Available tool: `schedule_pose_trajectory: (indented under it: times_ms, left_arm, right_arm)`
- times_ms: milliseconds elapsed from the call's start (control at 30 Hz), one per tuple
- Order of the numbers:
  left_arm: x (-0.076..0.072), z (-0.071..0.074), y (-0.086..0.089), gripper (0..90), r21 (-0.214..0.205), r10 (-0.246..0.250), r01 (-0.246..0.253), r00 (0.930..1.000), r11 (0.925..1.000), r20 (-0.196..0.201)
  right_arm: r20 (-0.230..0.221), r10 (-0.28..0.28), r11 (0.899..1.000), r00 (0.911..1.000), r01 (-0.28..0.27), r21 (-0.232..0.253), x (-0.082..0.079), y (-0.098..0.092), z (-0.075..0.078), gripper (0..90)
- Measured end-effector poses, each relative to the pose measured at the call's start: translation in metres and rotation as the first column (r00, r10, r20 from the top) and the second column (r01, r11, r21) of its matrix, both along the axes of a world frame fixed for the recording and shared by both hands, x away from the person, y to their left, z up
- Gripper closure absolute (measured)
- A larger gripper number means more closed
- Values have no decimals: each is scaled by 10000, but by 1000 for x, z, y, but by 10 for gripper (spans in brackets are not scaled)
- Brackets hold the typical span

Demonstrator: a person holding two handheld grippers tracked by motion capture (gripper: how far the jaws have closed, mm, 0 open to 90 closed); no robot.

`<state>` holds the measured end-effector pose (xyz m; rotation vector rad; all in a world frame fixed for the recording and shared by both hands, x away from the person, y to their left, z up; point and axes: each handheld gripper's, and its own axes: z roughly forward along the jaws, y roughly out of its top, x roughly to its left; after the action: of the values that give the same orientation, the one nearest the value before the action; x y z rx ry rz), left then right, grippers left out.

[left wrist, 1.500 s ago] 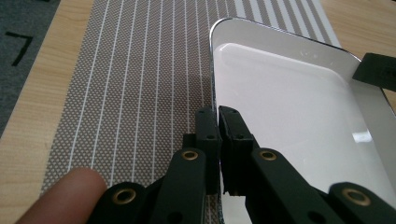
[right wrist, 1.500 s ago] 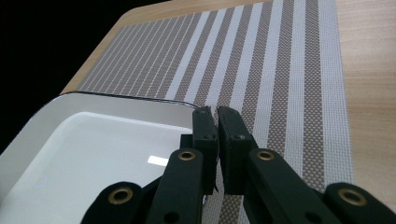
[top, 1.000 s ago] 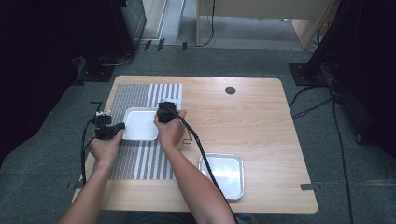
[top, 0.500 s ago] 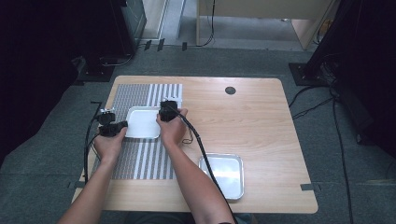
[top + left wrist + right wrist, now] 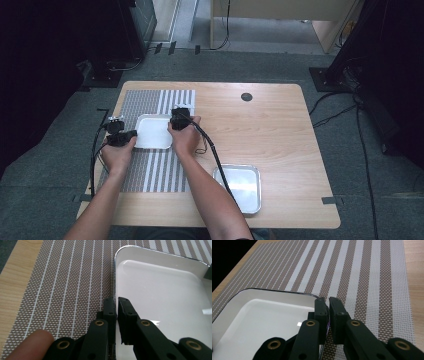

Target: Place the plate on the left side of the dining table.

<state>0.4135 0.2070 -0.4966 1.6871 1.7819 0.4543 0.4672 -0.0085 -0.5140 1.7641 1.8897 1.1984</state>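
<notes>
Trays: two. One white tray on the mat, one metal tray on bare table near the front edge.
Mats: one, striped mat.
Grippers: two, left gripper and right gripper.
Table: one; one dark round hole cover.

A second metal tray near the table's edge.

The tray sits on the striped mat, flanked closely by both hands. Bare wood lies open to the right; a second tray and a trailing cable block the near right.
</notes>
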Motion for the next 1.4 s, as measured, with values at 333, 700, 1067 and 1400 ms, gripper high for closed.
schedule_pose_trajectory:
  times_ms: [333,700,1067,1400]
  left_arm:
    - [-2,1,1,815,-59,-59,59,10000,10000,-12]
    - [-6,6,5,544,-290,113,-113,9999,9995,13]
    - [-20,18,7,297,-923,-111,126,9998,9957,164]
    - [-39,33,3,195,-1154,-547,666,9931,9911,1033]
  right_arm:
    - [89,224,9997,9997,-224,6,-1,2,0,812]
    - [180,431,9990,9989,-429,-114,1,-11,3,643]
    - [1203,501,9987,9915,-508,29,-11,-30,28,556]
    - [1521,1132,9929,9819,-1062,-531,-25,-57,39,412]
